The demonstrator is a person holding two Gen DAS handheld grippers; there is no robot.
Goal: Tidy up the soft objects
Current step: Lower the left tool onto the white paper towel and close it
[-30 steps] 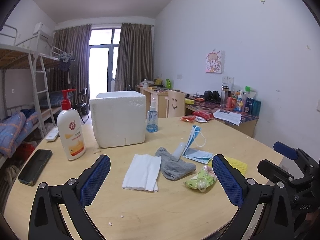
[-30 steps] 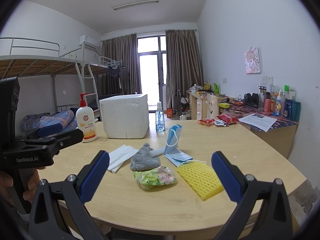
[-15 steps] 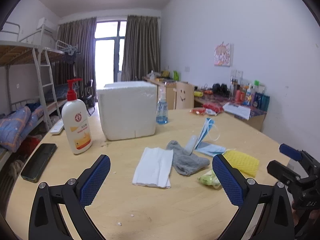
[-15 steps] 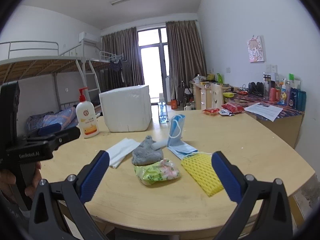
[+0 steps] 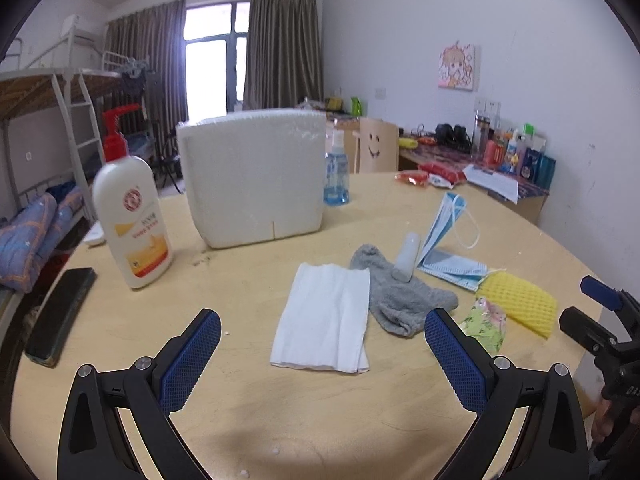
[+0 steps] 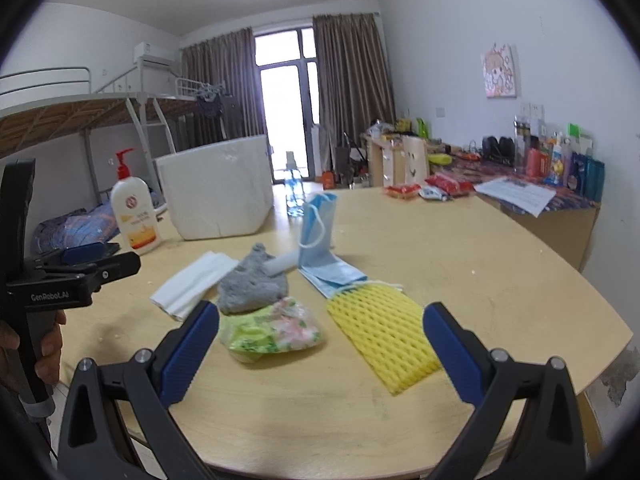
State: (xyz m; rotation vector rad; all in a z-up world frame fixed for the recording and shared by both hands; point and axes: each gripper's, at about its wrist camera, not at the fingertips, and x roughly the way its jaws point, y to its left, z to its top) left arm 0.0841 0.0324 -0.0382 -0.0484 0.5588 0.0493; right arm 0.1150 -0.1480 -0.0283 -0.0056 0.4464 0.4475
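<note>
The round wooden table (image 5: 256, 408) carries a foam box (image 5: 252, 176), lotion bottle (image 5: 130, 216), tissue (image 5: 324, 320), sock (image 5: 396, 300), masks (image 5: 448, 240) and yellow netting (image 5: 520, 300).

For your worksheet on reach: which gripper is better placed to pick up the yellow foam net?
Probably the right gripper: the net lies between its open fingers, while the left gripper faces the tissue.

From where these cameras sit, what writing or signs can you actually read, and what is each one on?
"GenRoboŁAI", roughly; last letters unclear: on the black body of the left gripper, seen from the right wrist.
"DAS", partly cut off: on the right gripper, seen from the left wrist.
Smiley face drawn, no words: wooden chair back.
Red round logo and small print: lotion bottle, too blurred to read.
Printed sheet: too small to read.
</note>
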